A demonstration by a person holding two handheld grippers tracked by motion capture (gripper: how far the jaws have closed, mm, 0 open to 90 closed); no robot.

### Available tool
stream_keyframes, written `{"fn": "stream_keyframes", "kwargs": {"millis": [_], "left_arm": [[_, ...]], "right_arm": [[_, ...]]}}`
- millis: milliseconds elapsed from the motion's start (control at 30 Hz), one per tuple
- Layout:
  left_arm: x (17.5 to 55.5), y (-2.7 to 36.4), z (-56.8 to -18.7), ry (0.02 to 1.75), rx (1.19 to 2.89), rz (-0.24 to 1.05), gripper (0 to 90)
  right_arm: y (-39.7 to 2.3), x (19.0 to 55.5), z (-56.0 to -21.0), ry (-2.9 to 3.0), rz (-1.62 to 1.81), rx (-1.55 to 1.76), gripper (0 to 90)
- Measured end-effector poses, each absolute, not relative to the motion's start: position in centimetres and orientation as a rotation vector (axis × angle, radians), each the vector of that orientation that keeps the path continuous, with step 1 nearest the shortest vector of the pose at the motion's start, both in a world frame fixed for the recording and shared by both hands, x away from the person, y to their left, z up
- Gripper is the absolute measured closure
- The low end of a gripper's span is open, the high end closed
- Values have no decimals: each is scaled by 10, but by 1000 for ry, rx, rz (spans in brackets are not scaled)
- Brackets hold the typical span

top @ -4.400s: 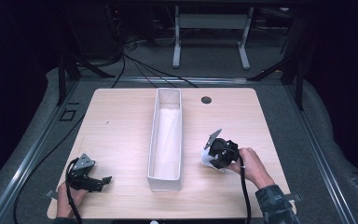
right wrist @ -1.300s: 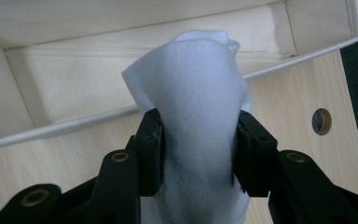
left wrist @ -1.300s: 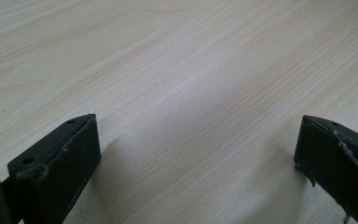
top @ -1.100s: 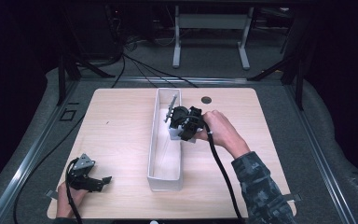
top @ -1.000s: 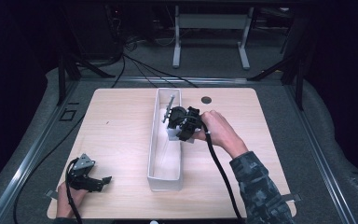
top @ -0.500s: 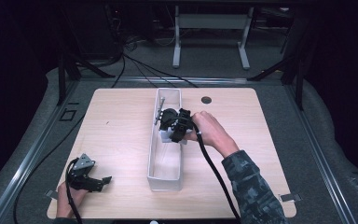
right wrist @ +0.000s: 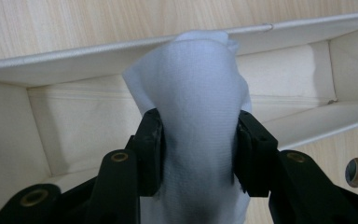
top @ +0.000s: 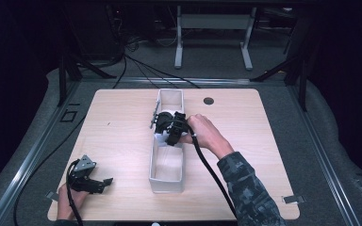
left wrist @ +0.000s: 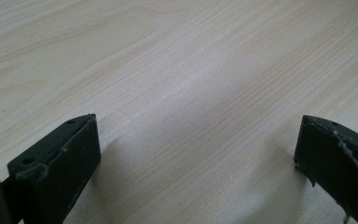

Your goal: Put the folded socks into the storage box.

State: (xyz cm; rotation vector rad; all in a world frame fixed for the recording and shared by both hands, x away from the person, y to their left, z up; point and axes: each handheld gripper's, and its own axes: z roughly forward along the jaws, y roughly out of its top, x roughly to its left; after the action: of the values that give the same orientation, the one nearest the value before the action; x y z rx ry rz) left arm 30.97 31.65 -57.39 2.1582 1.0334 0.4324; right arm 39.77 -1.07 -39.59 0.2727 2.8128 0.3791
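A white rolled cloth is pinched between the two black jaws of my right gripper, which is shut on it. In the high view that right gripper hangs over the middle of a long, narrow white box, with a bit of the cloth showing under it. Behind the cloth, the right gripper view looks into the box's inner wall. My left gripper rests at the table's front left corner. Its jaws stand wide apart over bare wood, with nothing between them.
The box lies lengthwise down the middle of the light wooden table. A round cable hole sits in the tabletop at the back right of the box. A person's sleeved right forearm reaches in from the bottom right.
My right gripper carried the cloth from the table right of the box to above it, then drifted slightly left and down over the last second. The left gripper has stayed still.
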Motion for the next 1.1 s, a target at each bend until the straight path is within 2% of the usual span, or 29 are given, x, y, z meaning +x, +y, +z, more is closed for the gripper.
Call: {"fn": "stream_keyframes", "kwargs": {"millis": [1100], "left_arm": [[310, 317, -574, 1037, 2158, 435, 1]], "right_arm": [[2, 402, -436, 2911, 367, 279, 570]]}}
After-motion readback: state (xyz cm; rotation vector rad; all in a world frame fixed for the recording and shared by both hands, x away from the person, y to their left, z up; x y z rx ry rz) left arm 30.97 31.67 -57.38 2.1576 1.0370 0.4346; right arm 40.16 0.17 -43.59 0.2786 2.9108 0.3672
